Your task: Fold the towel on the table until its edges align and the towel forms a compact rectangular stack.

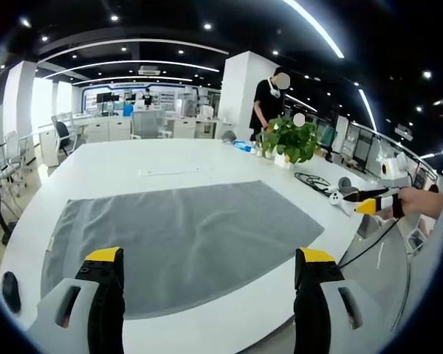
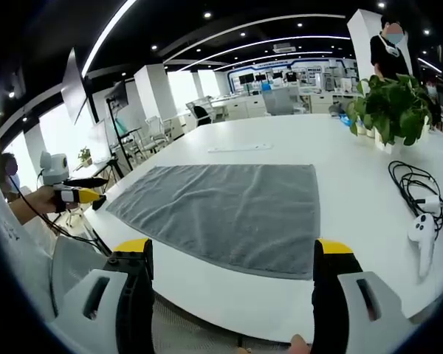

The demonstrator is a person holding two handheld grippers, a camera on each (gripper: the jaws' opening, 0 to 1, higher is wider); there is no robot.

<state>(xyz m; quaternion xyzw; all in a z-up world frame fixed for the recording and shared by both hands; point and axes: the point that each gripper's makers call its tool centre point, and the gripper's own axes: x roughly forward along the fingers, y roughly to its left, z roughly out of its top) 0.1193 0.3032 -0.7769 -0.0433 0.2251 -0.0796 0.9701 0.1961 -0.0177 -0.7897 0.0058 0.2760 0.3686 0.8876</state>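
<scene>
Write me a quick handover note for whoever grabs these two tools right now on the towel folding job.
Left tool: open, holding nothing, hovering at the near edge of the table.
Right tool: open, holding nothing, also short of the table edge.
Towel: grey, spread flat in a single layer on the white table, with slight wrinkles.
Also on the table: a potted plant, a black cable and a white controller, all clear of the towel.
Done: nothing folded yet.
Left: grasp the towel's corners, fold until the edges line up, and finish with a compact rectangular stack.
</scene>
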